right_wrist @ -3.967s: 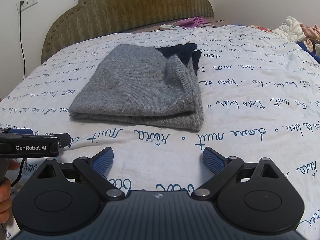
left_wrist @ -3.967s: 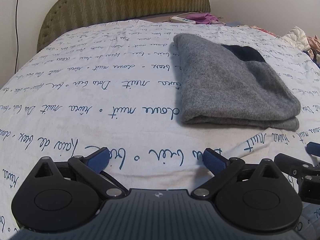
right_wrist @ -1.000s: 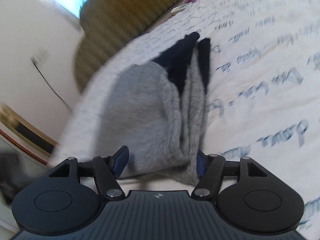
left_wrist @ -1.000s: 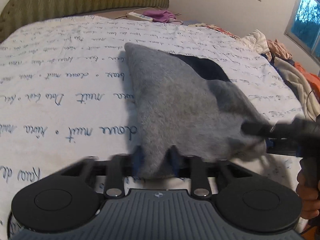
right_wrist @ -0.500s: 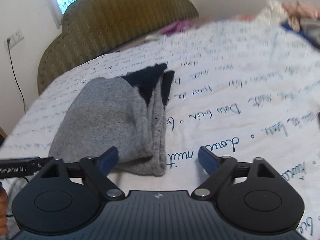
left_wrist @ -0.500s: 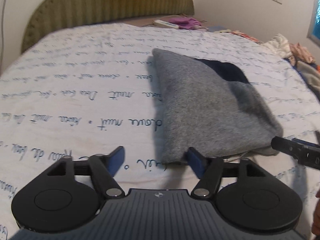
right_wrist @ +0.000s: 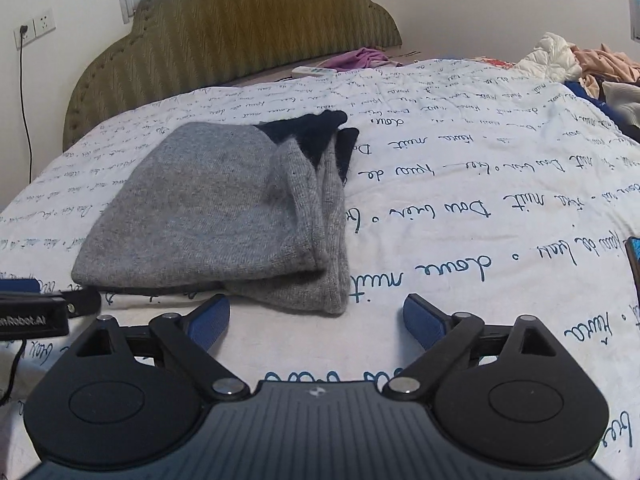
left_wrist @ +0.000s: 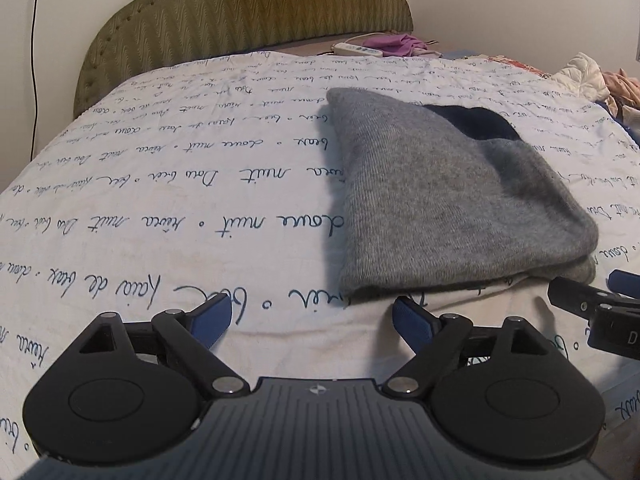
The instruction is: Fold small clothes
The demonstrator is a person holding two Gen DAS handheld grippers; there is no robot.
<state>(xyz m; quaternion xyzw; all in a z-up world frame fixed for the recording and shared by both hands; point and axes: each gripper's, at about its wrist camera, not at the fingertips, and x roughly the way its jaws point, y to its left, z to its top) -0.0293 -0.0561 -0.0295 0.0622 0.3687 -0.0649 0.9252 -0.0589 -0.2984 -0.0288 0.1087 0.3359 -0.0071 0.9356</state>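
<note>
**A:** Where does the garment sit from where you stand?

**B:** Your folded grey knit garment (left_wrist: 448, 200) lies flat on the bed, on the white bedspread (left_wrist: 200, 184) with the blue handwriting print. It is just ahead of both your grippers and touches neither. In the left wrist view it lies to the right of centre, its near edge just beyond the right blue pad. In the right wrist view (right_wrist: 224, 216) it lies left of centre, with stacked folded edges along its right side and a dark navy part (right_wrist: 312, 128) showing at the far end.

**A:** And the jaws?

**B:** Your left gripper (left_wrist: 310, 318) has its jaws spread wide; they have just been opening, and only bedspread shows between them. Your right gripper (right_wrist: 316, 316) is the same: jaws wide apart, just been opening, with only the near corner of the garment in line with the gap and no pad pressing on it.

**A:** Can you see one gripper from the other?

**B:** Yes. The right gripper's black body shows at the right edge of the left wrist view (left_wrist: 600, 312), near the garment's near right corner. The left one shows at the left edge of the right wrist view (right_wrist: 36, 312), beside the garment's near left corner.

**A:** Anything else around?

**B:** An olive padded headboard (right_wrist: 248, 28) stands at the far end, with a white power strip (left_wrist: 356, 49) and a purple cloth (left_wrist: 394, 43) before it. Loose clothes (right_wrist: 580, 64) are piled at the far right.
</note>
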